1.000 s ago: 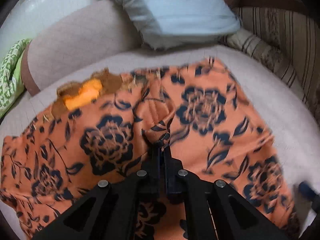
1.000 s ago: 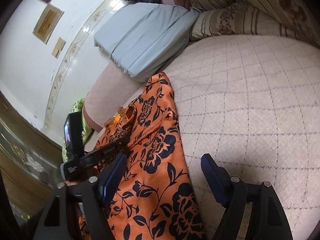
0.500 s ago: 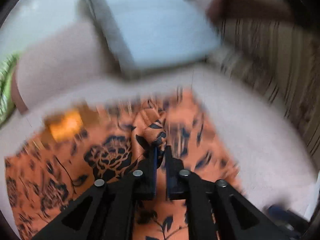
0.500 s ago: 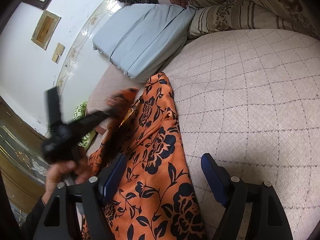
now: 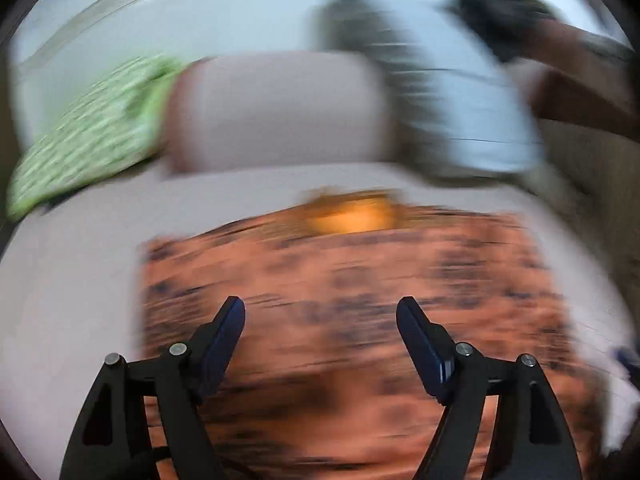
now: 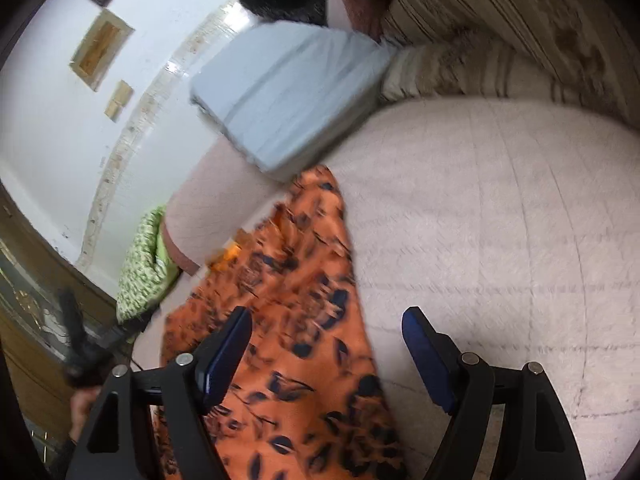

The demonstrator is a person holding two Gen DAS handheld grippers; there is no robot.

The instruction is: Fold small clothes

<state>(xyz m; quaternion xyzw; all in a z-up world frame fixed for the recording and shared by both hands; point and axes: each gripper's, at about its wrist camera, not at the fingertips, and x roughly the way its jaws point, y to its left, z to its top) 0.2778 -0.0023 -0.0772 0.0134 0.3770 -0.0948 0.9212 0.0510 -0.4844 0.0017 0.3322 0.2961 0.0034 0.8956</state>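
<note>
An orange garment (image 5: 360,288) with black flowers lies spread on the pale quilted bed (image 6: 500,240); the left wrist view is heavily blurred. My left gripper (image 5: 320,316) hovers above the garment's near part, its jaws opening wide with nothing pinched between them. In the right wrist view the garment (image 6: 296,320) runs from the pillow down to the lower left. My right gripper (image 6: 326,328) stands open over the garment's right edge, holding nothing. The left gripper (image 6: 80,344) shows as a dark blur at the far left, with a hand under it.
A light blue pillow (image 6: 288,92) leans at the bed's head beside a striped cushion (image 6: 480,64). A beige bolster (image 5: 276,108) and a green patterned cloth (image 5: 88,132) lie behind the garment. A white wall with frames (image 6: 100,48) stands at the left.
My left gripper let go of the fold of garment it pinched, opened wide and swung away to the left. The garment now lies flatter. The right gripper rose slightly, still open.
</note>
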